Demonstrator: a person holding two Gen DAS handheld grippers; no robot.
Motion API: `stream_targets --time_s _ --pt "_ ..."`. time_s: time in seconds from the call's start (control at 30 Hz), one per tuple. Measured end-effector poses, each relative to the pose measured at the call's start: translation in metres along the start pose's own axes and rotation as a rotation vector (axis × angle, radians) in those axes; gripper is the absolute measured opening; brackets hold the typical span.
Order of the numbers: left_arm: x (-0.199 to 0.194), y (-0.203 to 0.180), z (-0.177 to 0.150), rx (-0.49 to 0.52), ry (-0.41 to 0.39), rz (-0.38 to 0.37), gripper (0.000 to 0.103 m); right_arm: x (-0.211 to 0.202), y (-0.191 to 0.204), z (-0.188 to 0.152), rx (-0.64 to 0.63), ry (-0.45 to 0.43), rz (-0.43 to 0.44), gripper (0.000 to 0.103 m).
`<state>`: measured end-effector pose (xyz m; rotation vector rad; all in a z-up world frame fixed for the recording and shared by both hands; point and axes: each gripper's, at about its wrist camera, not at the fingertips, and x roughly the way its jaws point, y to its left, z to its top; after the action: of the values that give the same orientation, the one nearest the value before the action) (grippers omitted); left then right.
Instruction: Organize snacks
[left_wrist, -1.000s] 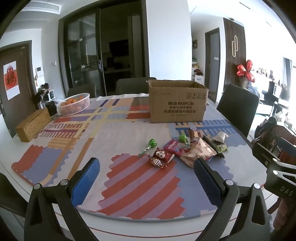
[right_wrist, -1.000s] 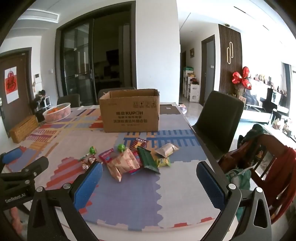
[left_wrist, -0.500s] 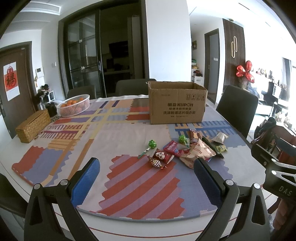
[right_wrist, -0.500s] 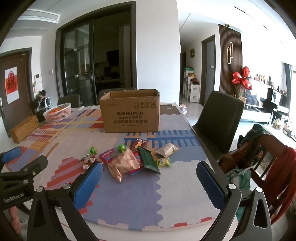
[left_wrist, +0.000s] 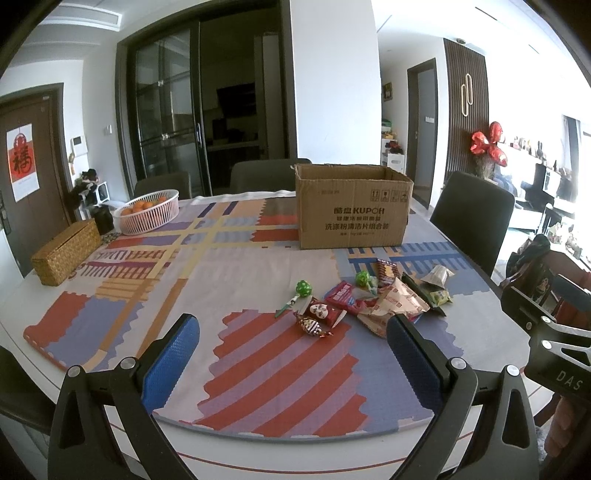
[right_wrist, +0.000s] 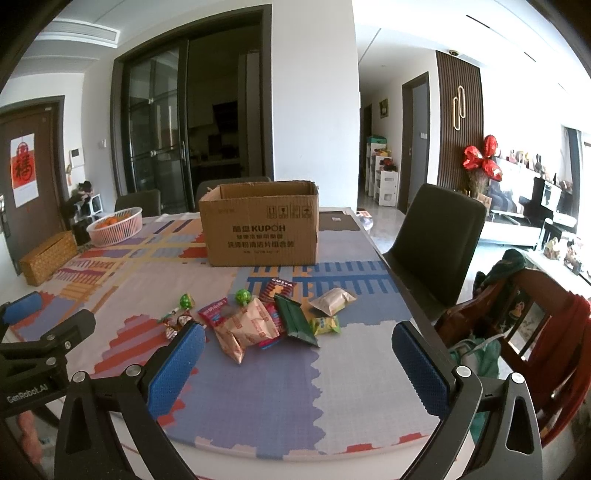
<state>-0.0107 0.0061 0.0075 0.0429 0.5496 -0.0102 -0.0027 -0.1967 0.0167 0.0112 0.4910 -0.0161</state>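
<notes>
Both pairs of jaws stand wide apart and hold nothing: the left gripper (left_wrist: 293, 354) and the right gripper (right_wrist: 299, 356) hover over the near edge of the table (left_wrist: 258, 448), each with two blue pads; the table carries one patterned mat (left_wrist: 221, 266); one open cardboard box (left_wrist: 352, 206) stands toward the mat's far right corner; one white basket (left_wrist: 147, 212) of oranges sits at the far left edge, one woven box (left_wrist: 66, 251) just nearer along that edge; the snacks (left_wrist: 373, 299) lie in one loose heap on the mat's near right part, in front of the box and apart from it: one tan packet (right_wrist: 247, 325), one dark green packet (right_wrist: 295, 321), one beige pouch (right_wrist: 332, 301), one small yellow-green packet (right_wrist: 325, 325), two green lollipops (right_wrist: 242, 296), and several red wrappers I cannot count surely; two dark chairs (left_wrist: 469, 218) are counted clearly, others partly hidden behind the table.

Only the right wrist view shows the red wooden chair (right_wrist: 535, 332) with clothes beside the table, and the left gripper at its left margin; only the left wrist view shows the right gripper at its right margin.

Compared with a second ago, nothing on the table has shifted; both grippers stay open, with barely any change of view.
</notes>
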Motion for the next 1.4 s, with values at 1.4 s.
stream_targets --time_s 1.4 --pt "0.0038 -0.0029 -0.0012 -0.006 0.013 -0.014 0.103 -0.0001 0.0021 -0.0014 -0.008 0.013 0.002 0.102"
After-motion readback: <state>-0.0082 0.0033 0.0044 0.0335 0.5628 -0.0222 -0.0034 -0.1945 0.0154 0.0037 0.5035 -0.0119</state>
